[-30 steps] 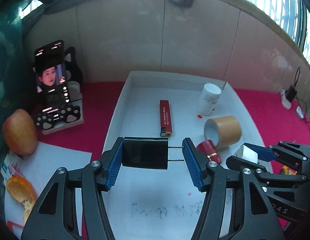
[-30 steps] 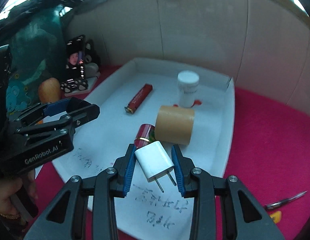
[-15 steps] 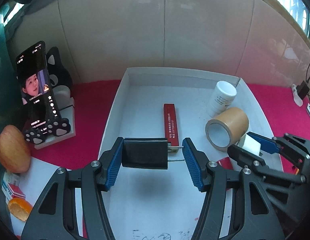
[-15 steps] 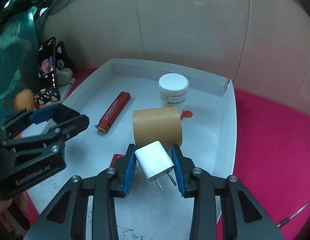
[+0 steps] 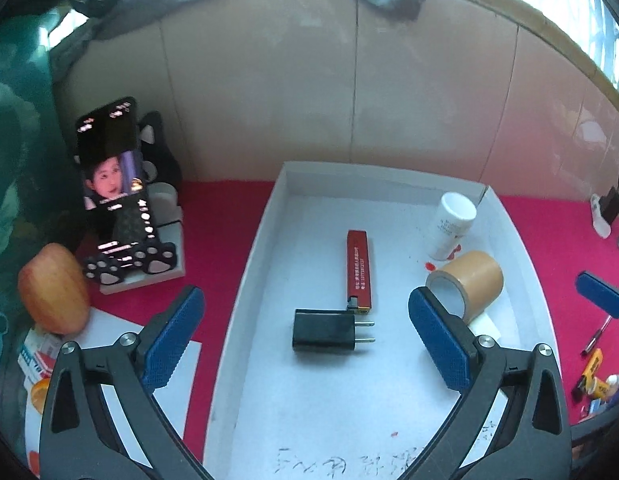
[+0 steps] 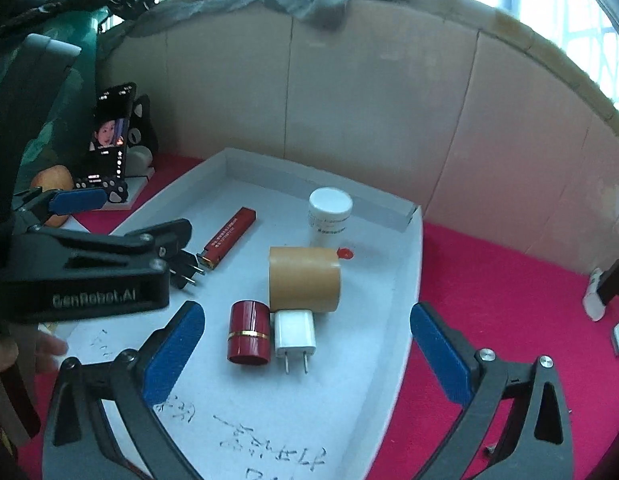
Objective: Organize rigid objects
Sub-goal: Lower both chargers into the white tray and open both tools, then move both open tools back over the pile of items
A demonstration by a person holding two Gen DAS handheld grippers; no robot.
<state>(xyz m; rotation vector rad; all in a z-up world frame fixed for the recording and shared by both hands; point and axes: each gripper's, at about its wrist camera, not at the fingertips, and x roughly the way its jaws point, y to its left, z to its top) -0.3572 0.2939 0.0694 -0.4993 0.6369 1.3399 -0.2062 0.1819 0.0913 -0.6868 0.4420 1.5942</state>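
1. Across the middle of both frames, the white tray [image 5: 249, 264] is seen with six rigid things already laid in it.
2. At lower centre of the left wrist view, the black charger [image 5: 324, 331] is seen flat on the tray floor, its prongs just beside the foot of the red lighter [image 5: 358, 274].
3. At lower centre of the right wrist view, the white charger [image 6: 294, 334] is seen lying against the tape roll [image 6: 304, 279] and beside the red cylinder [image 6: 248, 333]; the white bottle [image 6: 330, 211] stands further up.
4. Both tools have just been opened: the left gripper [image 5: 305, 336] and the right gripper [image 6: 307, 354] are spread wide, with nothing pinched.
5. Both chargers are judged delivered; small items at the right edge of the left view, on the red cloth [image 5: 569, 248], may be left to collect.
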